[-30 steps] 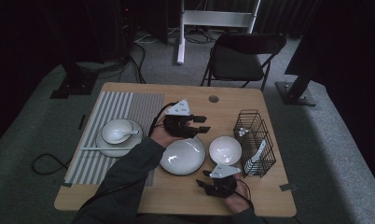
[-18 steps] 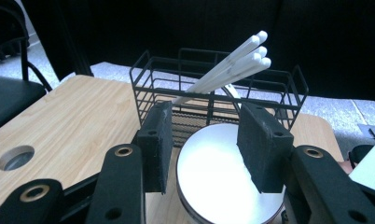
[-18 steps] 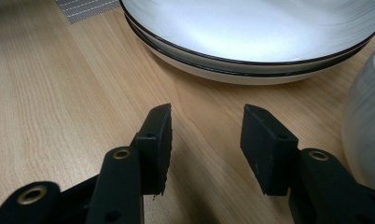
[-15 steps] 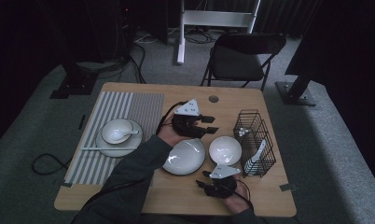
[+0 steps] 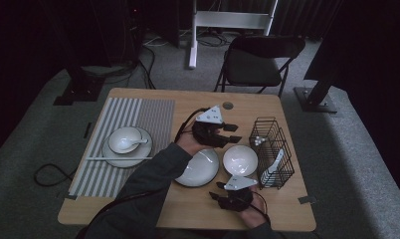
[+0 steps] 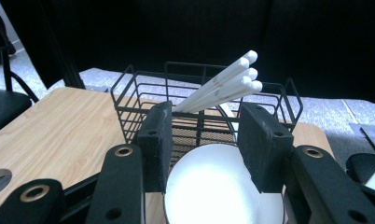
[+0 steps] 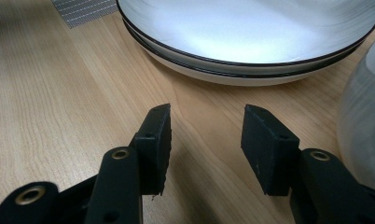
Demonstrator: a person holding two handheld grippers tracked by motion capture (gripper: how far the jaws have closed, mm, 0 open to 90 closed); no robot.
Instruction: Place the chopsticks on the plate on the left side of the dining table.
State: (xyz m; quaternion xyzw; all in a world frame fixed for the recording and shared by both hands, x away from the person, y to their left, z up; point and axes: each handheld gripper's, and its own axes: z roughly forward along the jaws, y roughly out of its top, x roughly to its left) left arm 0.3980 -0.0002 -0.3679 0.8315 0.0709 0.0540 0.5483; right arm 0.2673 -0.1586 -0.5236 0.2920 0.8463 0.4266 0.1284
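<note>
My left gripper (image 5: 231,133) hovers open near the middle of the table, pointing at a black wire basket (image 5: 272,149). In the left gripper view its jaws (image 6: 204,135) stand apart over the near rim of a white bowl (image 6: 218,186), without touching it. White chopsticks (image 6: 223,86) lean in the basket (image 6: 139,93) behind. My right gripper (image 5: 221,188) rests open near the front edge. Its jaws (image 7: 206,135) frame bare wood, just short of two stacked plates (image 7: 251,32), with the bowl (image 7: 363,121) at the right.
A striped placemat (image 5: 138,114) at the left carries a plate with a small bowl (image 5: 124,142) and spoon, and chopsticks (image 5: 118,158) lie in front. The stacked plates (image 5: 198,168) and the white bowl (image 5: 240,160) sit side by side. A folding chair (image 5: 257,59) stands behind the table.
My left gripper has moved to the right, toward the basket and over the white bowl's far side. The right gripper has stayed put.
</note>
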